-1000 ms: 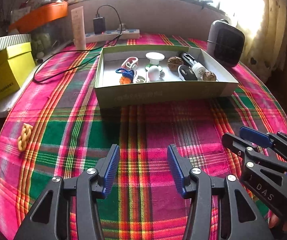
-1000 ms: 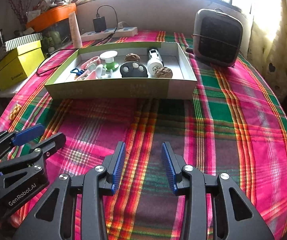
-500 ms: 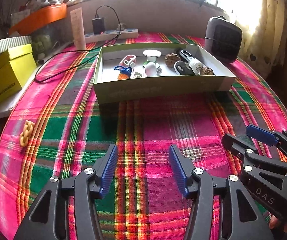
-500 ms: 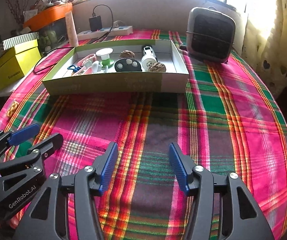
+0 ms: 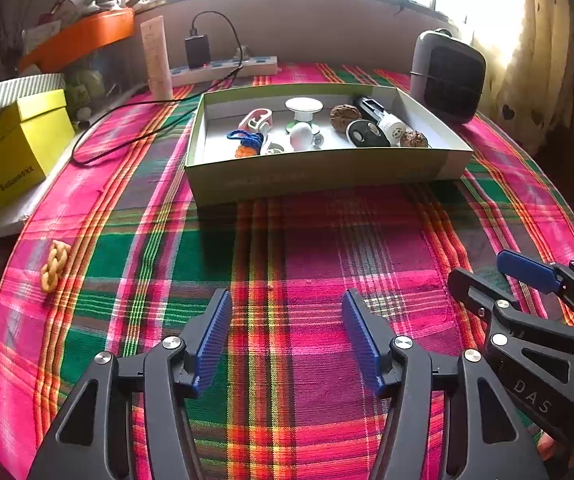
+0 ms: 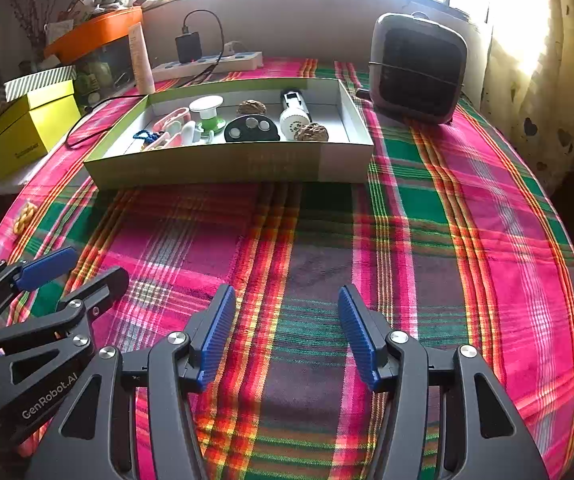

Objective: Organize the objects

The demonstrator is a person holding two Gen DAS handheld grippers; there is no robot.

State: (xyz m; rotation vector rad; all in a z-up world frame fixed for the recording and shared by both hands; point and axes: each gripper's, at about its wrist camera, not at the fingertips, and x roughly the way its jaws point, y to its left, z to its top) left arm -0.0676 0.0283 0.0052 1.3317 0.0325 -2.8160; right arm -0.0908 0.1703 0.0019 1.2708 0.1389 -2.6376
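A shallow green-and-white box [image 5: 327, 176] stands at the far middle of the plaid cloth. It holds several small things, among them a black key fob [image 5: 367, 133], two walnuts [image 5: 345, 113], a white spool on a green base [image 5: 303, 110] and a blue cord [image 5: 247, 138]. A yellow braided piece [image 5: 54, 266] lies alone on the cloth at the left, also seen in the right wrist view [image 6: 23, 218]. My left gripper [image 5: 286, 304] hovers over the near cloth, its jaws opening, nothing between them. My right gripper [image 6: 287, 296] stands open and empty beside it.
A dark grey fan heater [image 6: 417, 68] stands behind the box at the right. A power strip [image 5: 227, 70] with a charger and a black cable [image 5: 127, 120] lies at the back. A yellow box [image 5: 15, 152] sits off the left edge. A curtain hangs at the right.
Both grippers' jaws have spread wider, the right one by much more. Neither hand has moved across the table, and the objects lie as before.
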